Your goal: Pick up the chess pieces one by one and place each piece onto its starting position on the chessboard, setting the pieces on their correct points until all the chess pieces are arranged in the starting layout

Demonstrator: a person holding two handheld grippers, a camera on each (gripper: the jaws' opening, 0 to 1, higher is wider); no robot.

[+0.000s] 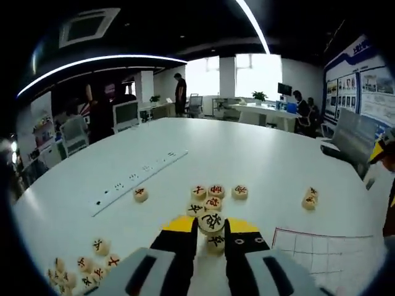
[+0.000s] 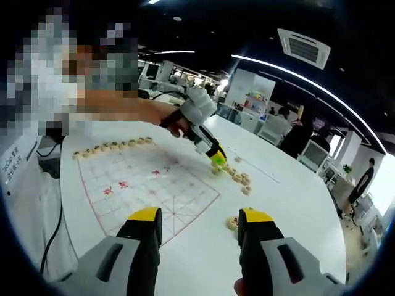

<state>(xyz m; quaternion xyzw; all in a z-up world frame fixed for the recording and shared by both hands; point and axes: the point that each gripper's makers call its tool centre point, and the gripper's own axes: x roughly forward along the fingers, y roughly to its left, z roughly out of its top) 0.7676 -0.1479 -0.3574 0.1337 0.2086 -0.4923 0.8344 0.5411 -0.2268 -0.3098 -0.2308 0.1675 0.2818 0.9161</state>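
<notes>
Left gripper view: left gripper (image 1: 211,235) sits low over white table (image 1: 259,154), its yellow-tipped jaws narrow and closed on a chess piece (image 1: 211,221) w/ black character; a 2nd disc (image 1: 215,241) shows just below it between the jaws. Right ahead, a small cluster of pieces (image 1: 213,196), red and black marks, touching or nearly so. One loose piece (image 1: 141,195) off to the left near a white power strip (image 1: 139,180); a stacked pair (image 1: 310,198) well to the right. Heap of more pieces (image 1: 80,266) at lower left. Chessboard sheet (image 1: 327,256), red grid lines, lies at lower right.

Right gripper view: right gripper (image 2: 199,229) hangs above table, jaws wide apart, nothing between them. Chessboard (image 2: 148,182) spreads ahead-left, w/ a row of pieces (image 2: 114,147) lined along its far edge. One piece (image 2: 232,222) lies on the table just beside the right jaw. The left gripper (image 2: 216,159), held by a person's hand (image 2: 178,121), points down at the string of pieces (image 2: 237,176) off the board's far corner.
</notes>
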